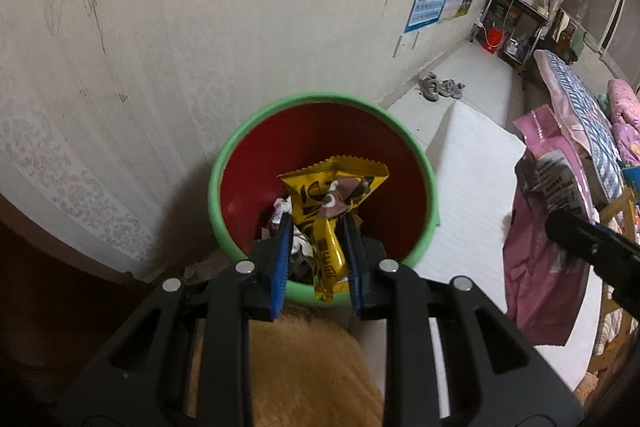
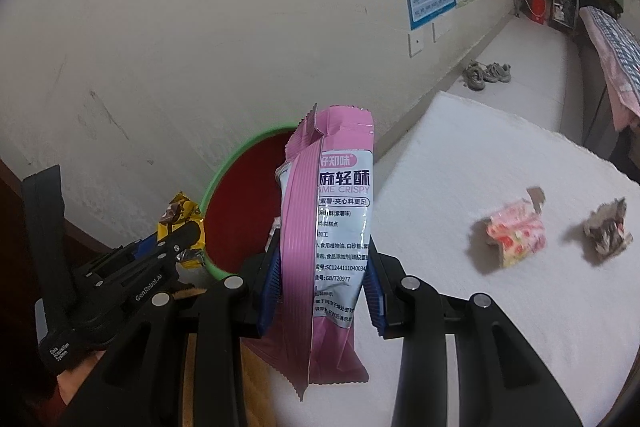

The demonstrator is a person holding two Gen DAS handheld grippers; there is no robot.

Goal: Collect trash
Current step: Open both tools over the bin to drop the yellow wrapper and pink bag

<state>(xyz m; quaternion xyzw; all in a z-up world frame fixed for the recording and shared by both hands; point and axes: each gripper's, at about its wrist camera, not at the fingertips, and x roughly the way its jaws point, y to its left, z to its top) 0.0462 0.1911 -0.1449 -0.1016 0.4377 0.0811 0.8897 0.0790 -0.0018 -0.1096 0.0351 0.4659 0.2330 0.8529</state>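
Left wrist view: the left gripper (image 1: 318, 227) pinches a yellow snack wrapper (image 1: 332, 203) between its blue pads, holding it over the red bin (image 1: 320, 147) with a green rim, which stands against the wall and already holds crumpled wrappers (image 1: 282, 223). Right wrist view: the right gripper (image 2: 324, 267) clamps a pink snack bag (image 2: 328, 211) upright, just beside the bin's right edge. Farther right on the white mat (image 2: 460, 147) lie a crumpled pink-yellow wrapper (image 2: 516, 235) and a grey crumpled wrapper (image 2: 608, 227), apart. Sneakers (image 2: 486, 73) sit by the far wall.
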